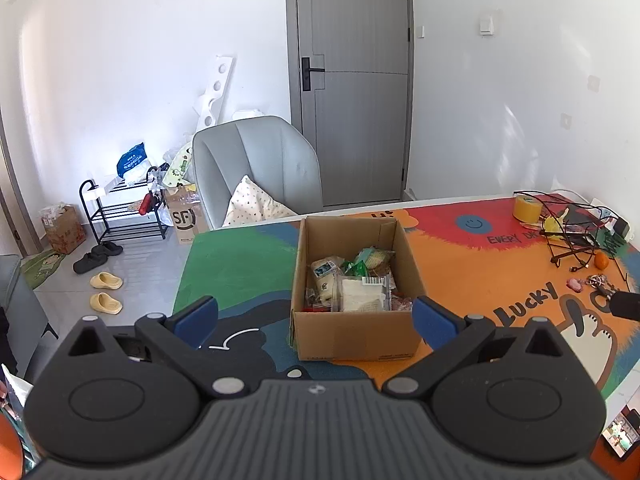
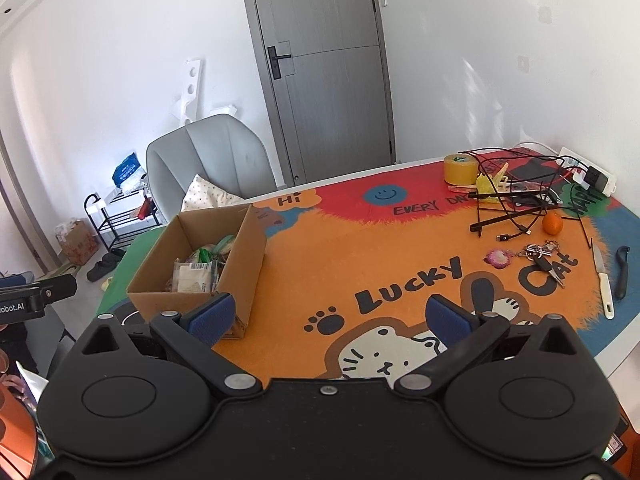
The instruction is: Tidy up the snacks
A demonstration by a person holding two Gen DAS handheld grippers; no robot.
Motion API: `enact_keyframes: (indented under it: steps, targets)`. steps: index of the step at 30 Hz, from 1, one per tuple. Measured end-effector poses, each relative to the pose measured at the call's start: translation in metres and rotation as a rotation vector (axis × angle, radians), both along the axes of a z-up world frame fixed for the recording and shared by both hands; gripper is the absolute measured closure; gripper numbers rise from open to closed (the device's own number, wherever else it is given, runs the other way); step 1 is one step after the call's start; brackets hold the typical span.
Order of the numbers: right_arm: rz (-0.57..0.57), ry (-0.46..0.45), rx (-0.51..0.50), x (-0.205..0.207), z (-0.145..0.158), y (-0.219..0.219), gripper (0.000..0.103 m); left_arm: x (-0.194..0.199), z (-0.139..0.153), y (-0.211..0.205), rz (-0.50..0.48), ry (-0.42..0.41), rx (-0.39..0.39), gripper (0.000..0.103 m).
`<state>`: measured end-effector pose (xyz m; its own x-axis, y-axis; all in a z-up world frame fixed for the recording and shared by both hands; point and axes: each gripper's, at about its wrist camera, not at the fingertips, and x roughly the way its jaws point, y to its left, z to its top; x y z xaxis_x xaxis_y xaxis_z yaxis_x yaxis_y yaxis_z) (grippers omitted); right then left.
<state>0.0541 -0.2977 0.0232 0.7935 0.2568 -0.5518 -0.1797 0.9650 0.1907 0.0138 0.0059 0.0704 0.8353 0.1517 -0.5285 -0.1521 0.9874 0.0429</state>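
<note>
The snacks all appear to sit inside the open cardboard box, which stands on the colourful mat covering the counter, toward its left side. Several wrapped packets are piled in the box: a clear one with a barcode label on top, green wrappers and a pale bag behind it. No snack packet shows loose on the mat outside the box.

The left claw hangs just in front of the box's near wall, its blue pads spread wide and holding nothing. The right claw is likewise spread wide and empty, over the orange part of the mat just right of the box.

Judging by this, the gathering looks largely finished, or else the sorting has not begun; which of the two cannot be told. If anything is left, it is arranging the packets within the box.

At the far right of the counter lie things that are not snacks: a roll of yellow tape, a black wire rack, an orange, keys and a knife.
</note>
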Motion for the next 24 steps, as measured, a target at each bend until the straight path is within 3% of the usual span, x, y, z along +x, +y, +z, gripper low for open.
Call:
enact_keyframes:
  steps: [24]
  targets:
    - [0.03, 0.01, -0.019, -0.0059, 0.0018, 0.0077, 0.0, -0.0106, 0.0008, 0.0073, -0.008, 0.004, -0.011, 0.0]
